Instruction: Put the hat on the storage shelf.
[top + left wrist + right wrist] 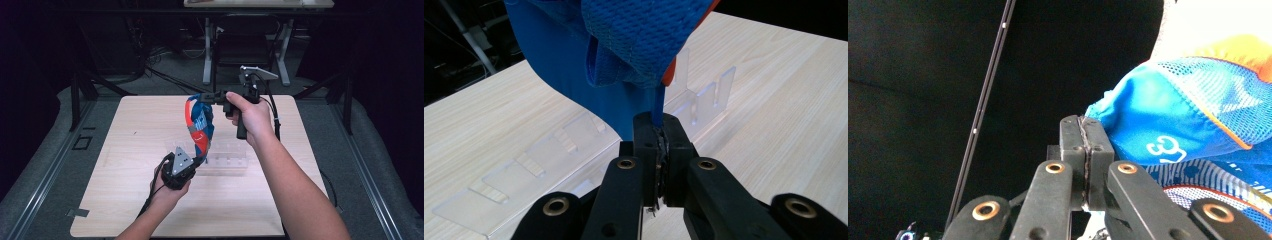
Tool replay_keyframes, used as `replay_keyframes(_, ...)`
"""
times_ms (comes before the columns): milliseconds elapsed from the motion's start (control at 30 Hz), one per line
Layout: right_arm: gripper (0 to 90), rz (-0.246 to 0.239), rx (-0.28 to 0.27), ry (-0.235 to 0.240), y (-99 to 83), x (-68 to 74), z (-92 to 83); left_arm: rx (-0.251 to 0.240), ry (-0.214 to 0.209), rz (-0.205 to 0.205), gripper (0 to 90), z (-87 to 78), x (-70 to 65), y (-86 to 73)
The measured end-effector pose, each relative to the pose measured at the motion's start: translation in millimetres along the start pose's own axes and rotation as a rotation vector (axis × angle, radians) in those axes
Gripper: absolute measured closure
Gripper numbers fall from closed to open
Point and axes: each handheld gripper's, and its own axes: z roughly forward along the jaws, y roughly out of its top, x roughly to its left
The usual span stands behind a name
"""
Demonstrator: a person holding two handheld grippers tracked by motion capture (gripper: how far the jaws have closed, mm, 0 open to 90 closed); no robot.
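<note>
Blue-and-orange mesh garment [199, 125] stretched between grippers, left gripper [196, 162] pinching its lower edge, right gripper [209, 98] clamped on top edge

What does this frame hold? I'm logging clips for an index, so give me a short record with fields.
setting: wooden table, dark room
held item: blue and orange mesh garment, lifted above the table
left gripper: jaws shut on the garment's lower edge
right gripper: jaws shut at the garment's top end
on table: clear plastic rack below the garment
background: black chair
</note>
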Motion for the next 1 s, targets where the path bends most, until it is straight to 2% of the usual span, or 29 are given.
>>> replay_keyframes(100,90.0,-0.001,0.003,-0.013,-0.9,-2.0,1.3,0.009,0.001,0.005,88.4,2.5,-0.8,-1.5)
replay_keyframes(567,90.0,0.014,-0.008,-0.034,-1.5,-15.1,-7.8,-0.012,0.000,-0.023,88.4,8.0,-0.8,-13.6)
replay_keyframes(767,90.0,0.008,-0.008,-0.062,-3.8,-22.4,-10.9,-0.008,0.005,-0.030,88.4,9.1,-0.1,-19.5)
replay_keyframes(1000,89.3,-0.018,-0.014,-0.125,-3.4,-25.2,-17.2,0.000,0.003,-0.032,88.4,10.3,1.1,-22.6)
